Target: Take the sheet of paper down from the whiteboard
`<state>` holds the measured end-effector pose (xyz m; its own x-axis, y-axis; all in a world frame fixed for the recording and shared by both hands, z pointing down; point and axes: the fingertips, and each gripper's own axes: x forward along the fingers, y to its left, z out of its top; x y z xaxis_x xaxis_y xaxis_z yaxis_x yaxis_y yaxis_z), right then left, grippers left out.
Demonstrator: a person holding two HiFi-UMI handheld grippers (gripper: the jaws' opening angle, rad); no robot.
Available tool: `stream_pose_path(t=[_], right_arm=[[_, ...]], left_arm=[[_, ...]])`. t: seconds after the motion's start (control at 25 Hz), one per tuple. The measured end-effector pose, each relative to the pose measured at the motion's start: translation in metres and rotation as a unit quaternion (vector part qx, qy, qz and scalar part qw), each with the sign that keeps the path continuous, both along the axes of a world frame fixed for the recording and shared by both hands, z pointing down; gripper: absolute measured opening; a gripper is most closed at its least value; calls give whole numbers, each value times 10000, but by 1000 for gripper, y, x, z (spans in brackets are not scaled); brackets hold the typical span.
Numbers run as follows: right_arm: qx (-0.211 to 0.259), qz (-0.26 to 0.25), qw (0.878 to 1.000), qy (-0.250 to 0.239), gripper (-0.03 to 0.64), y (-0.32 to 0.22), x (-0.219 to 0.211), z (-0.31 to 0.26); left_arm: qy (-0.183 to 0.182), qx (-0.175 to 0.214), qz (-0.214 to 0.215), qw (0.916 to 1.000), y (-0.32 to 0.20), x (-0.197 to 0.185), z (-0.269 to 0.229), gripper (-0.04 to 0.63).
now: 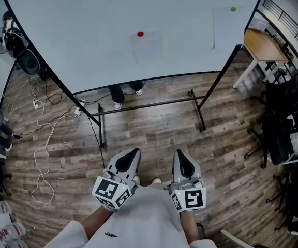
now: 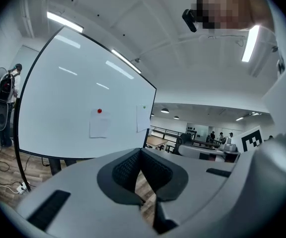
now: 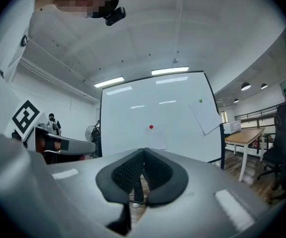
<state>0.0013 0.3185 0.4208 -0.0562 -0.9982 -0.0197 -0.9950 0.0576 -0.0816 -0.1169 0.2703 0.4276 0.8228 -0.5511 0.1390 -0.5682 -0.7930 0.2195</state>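
The left gripper [image 1: 133,153] and right gripper [image 1: 180,154] are well short of the whiteboard [image 1: 76,30], jaws pressed together on nothing. No step looks done yet: the sheet of paper [image 1: 149,48] hangs mid-board under a red magnet [image 1: 140,34] (a second sheet [image 1: 225,30] hangs near the board's right edge).

My left gripper [image 1: 132,154] and my right gripper [image 1: 180,155] are light grey, with smooth round shells. Their pads [image 2: 125,170] are black with tiny bumps. Each one has a white cube [image 1: 110,191] with black square marks. I wear a white top [image 1: 144,218] with white sleeves [image 1: 69,235].
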Motion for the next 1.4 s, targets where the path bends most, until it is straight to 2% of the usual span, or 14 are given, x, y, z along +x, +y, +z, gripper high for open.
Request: stream_pose_path(t=[0.24, 0.6, 0.84, 1.12, 1.4], right_arm=[[68, -38, 10000, -38, -2, 2, 15, 6], [-2, -256, 9995, -168, -2, -31, 36, 18], [-83, -326, 9993, -149, -2, -105, 45, 20], [-64, -497, 9987, -29, -2, -219, 40, 3], [-35, -344, 9994, 68, -2, -312, 39, -7]], left_arm=[[-93, -54, -55, 9999, 4, 20, 9, 7], [-40, 26, -377, 9993, -37, 30, 2, 6], [88, -107, -417, 9990, -100, 44, 12, 6], [215, -88, -467, 9986, -216, 44, 0, 6], [303, -132, -390, 9987, -314, 36, -5, 6]])
